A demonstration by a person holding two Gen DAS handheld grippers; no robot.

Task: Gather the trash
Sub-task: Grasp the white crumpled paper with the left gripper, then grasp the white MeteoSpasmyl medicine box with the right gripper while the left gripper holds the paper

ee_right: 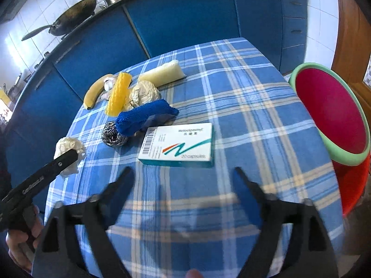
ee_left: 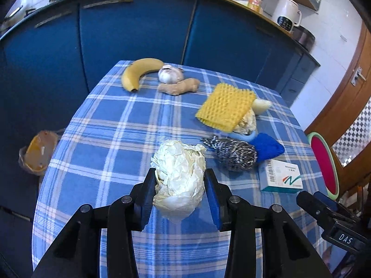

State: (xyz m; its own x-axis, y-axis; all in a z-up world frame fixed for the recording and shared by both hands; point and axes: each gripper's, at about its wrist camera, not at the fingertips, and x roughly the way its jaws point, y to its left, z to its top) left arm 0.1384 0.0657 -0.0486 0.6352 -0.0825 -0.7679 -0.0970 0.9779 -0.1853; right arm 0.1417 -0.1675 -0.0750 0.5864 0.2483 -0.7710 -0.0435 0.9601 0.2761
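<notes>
My left gripper (ee_left: 180,171) is shut on a crumpled white paper ball (ee_left: 178,157), holding it over the blue checked tablecloth (ee_left: 111,125). The same ball (ee_right: 68,146) shows at the left of the right wrist view, behind a black finger. My right gripper (ee_right: 182,170) stands wide open above the cloth with nothing between its fingers. A white and teal medicine box (ee_right: 178,147) lies just beyond its fingertips. A second crumpled paper (ee_right: 143,92) sits farther back, partly under a yellow foam net (ee_right: 119,93).
A red bin with a green rim (ee_right: 334,111) stands beside the table's right edge. A steel scourer (ee_right: 113,134), blue cloth (ee_right: 143,115), banana (ee_left: 139,71), garlic (ee_left: 168,74) and ginger (ee_left: 180,86) lie on the cloth. A bag-lined bin (ee_left: 38,153) stands on the floor at left.
</notes>
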